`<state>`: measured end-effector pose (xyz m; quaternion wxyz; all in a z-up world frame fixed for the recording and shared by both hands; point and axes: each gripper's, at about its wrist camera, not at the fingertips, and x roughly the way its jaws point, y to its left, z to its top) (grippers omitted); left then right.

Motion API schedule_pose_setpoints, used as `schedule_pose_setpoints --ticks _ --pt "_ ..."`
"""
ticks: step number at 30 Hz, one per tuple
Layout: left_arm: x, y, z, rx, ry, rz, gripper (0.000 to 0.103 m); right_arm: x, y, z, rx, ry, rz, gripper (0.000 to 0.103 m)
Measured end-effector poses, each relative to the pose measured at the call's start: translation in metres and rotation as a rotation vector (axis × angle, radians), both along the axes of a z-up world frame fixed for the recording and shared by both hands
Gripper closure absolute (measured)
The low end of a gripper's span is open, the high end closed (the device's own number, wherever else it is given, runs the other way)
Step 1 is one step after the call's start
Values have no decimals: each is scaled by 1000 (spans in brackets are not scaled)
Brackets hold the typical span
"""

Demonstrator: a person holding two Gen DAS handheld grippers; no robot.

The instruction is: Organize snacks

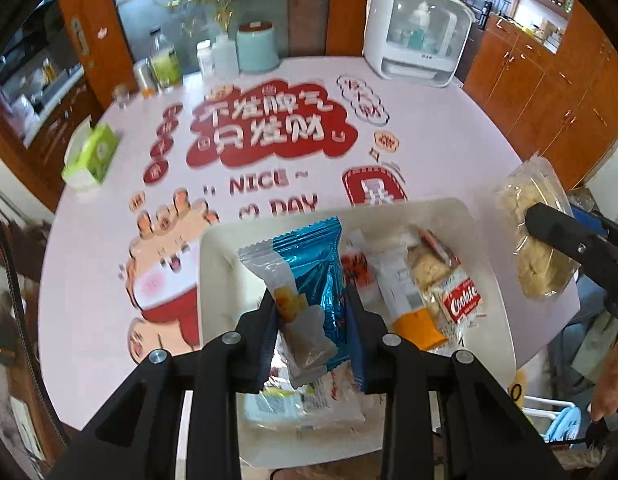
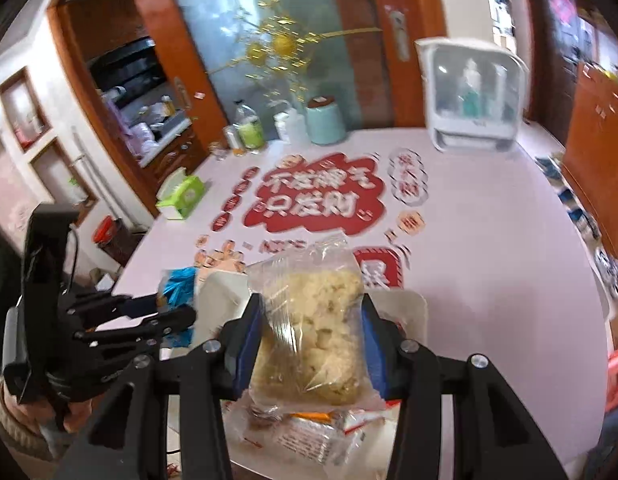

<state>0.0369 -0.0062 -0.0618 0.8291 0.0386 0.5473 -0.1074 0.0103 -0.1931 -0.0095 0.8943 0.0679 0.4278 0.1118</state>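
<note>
Left gripper (image 1: 313,308) clamps my blue snack packet (image 1: 309,276), right gripper (image 2: 313,340) a clear rice-crisp bag (image 2: 313,320); both over the part-filled white tray (image 1: 497,280), neither yet dropped.

This is a home, in the room where people eat. A big round table (image 1: 449,152) wears a pink cover with a cartoon animal and red signs on it. At the far edge stand a drink bottle (image 1: 165,60), a white jar (image 1: 205,56) and a pale green tin (image 1: 257,46). A white machine with a see-through door (image 1: 419,46) sits far right, with baby bottles inside. A green tissue pack (image 1: 92,156) lies on the left. Behind the table is a frosted glass door (image 2: 269,40) in a brown wood frame. Through the opening on the left is a kitchen counter (image 2: 161,128). Brown wood cupboards (image 1: 549,92) line the right wall.
</note>
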Motion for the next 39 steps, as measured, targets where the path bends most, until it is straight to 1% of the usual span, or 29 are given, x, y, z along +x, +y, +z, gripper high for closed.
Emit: schedule_pose_setpoints --ticks 2,4,7,11,17,21,23,24,25,26,27,28,29,31,32,35,39 --pt "-3 -1 -10 7 18 10 73 -1 -3 -9 -11 37 -21 57" --pt "-4 -3 -17 -1 38 11 73 -1 -5 -21 1 83 -40 57" --pt "-4 -7 -23 -5 50 7 73 -3 -3 -34 31 132 -36 57" --pt "-5 -10 -22 1 35 6 73 -3 7 -41 38 155 -17 57" --pt "-3 -10 -20 3 24 14 73 -1 17 -42 29 160 6 57" --pt "0 -9 -18 9 11 24 70 1 22 -41 25 157 11 57" --pt "1 -8 -16 9 5 30 62 2 24 -39 20 151 11 56" --pt "2 -8 -15 10 -3 37 48 3 24 -38 20 148 11 55" --pt "2 -7 -13 10 -16 43 29 4 25 -37 19 144 10 55" --pt "2 -6 -11 6 -33 50 19 6 25 -36 17 139 9 55" --pt "2 -6 -9 -4 -48 54 5 7 26 -35 16 137 8 55" --pt "2 -5 -7 -13 -55 51 1 9 26 -35 14 138 8 50" --pt "3 -6 -7 -20 -54 45 1 11 27 -36 10 140 9 45" --pt "4 -7 -8 -14 -43 44 1 12 26 -36 7 133 -4 19" --pt "5 -7 -9 -7 -38 48 1 12 25 -36 5 127 -9 17" --pt "4 -6 -12 3 -33 59 1 12 22 -36 17 119 -20 16" --pt "-1 -4 -11 24 -41 97 1 12 19 -40 29 130 -30 16"
